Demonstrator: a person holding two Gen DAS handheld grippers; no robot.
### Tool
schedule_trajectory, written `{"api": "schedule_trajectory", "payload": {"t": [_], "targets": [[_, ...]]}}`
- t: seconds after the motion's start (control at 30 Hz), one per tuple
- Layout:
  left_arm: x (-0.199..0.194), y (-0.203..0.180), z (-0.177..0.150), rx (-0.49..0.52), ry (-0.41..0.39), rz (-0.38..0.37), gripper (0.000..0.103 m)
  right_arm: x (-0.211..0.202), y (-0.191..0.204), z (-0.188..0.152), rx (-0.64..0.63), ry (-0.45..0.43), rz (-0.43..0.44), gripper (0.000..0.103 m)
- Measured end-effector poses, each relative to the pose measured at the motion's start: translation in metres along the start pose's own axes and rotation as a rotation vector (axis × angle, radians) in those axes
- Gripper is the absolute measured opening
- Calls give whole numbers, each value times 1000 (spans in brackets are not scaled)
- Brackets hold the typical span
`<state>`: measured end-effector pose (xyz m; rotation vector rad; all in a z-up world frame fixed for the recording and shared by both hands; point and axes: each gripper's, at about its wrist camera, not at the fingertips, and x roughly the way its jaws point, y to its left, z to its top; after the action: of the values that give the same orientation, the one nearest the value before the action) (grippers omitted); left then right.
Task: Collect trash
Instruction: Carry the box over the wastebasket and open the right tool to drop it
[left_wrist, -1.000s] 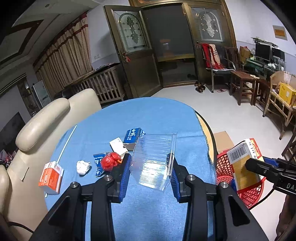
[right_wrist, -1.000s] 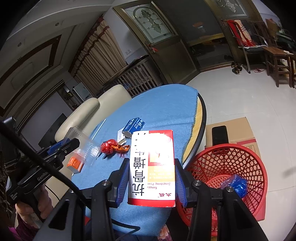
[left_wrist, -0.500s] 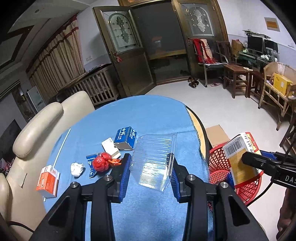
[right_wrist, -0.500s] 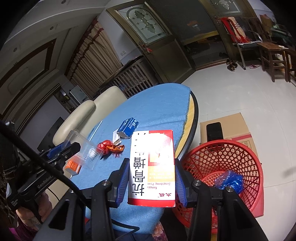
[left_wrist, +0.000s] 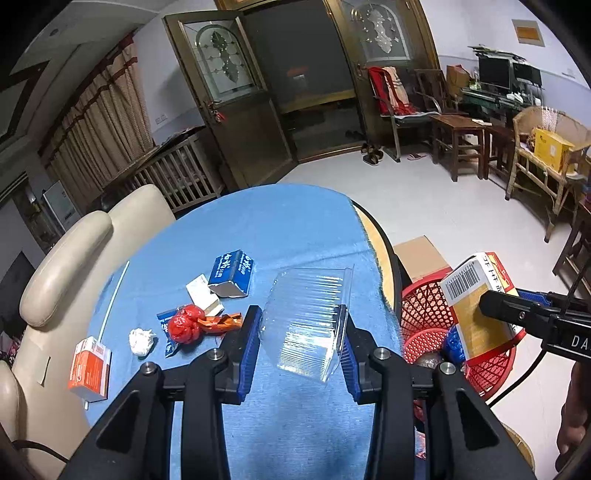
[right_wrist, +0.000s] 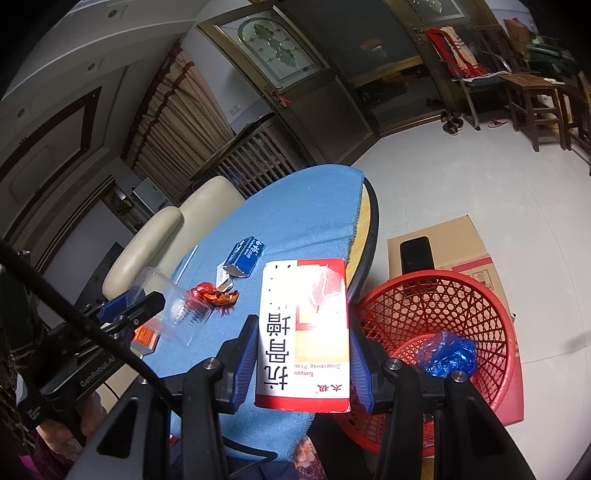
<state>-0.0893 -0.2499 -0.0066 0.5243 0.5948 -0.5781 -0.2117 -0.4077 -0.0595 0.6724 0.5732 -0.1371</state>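
Note:
My left gripper (left_wrist: 300, 343) is shut on a clear ribbed plastic container (left_wrist: 306, 317), held above the blue-clothed table (left_wrist: 280, 229); it also shows in the right wrist view (right_wrist: 177, 314). My right gripper (right_wrist: 303, 354) is shut on a red-and-white medicine box (right_wrist: 304, 332), held at the table's right edge next to the red mesh basket (right_wrist: 454, 306). The box (left_wrist: 476, 295) shows above the basket (left_wrist: 424, 314) in the left wrist view. Blue plastic trash (right_wrist: 445, 352) lies inside the basket.
On the table lie a blue carton (left_wrist: 232, 273), a red wrapper (left_wrist: 188, 325), a white paper wad (left_wrist: 141, 341), an orange box (left_wrist: 88, 371) and a straw (left_wrist: 114, 299). A cream chair (left_wrist: 74, 251) stands left. A cardboard box (right_wrist: 443, 240) lies behind the basket.
Both grippers keep their holds. The right gripper with the box has shifted toward the basket, which now looms larger; the left gripper has drawn back slightly from the table.

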Motion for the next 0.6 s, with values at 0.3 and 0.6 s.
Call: {"api": "schedule_trajectory", "payload": {"t": [0.3,0.6], "targets": [[4,-17,1,40,10,-16,41,-8,-11,-1,28,-8,-11,48],[6,-32,1,79,15,-27,41,-15,-23,-4,59,-12,-24,48]]}}
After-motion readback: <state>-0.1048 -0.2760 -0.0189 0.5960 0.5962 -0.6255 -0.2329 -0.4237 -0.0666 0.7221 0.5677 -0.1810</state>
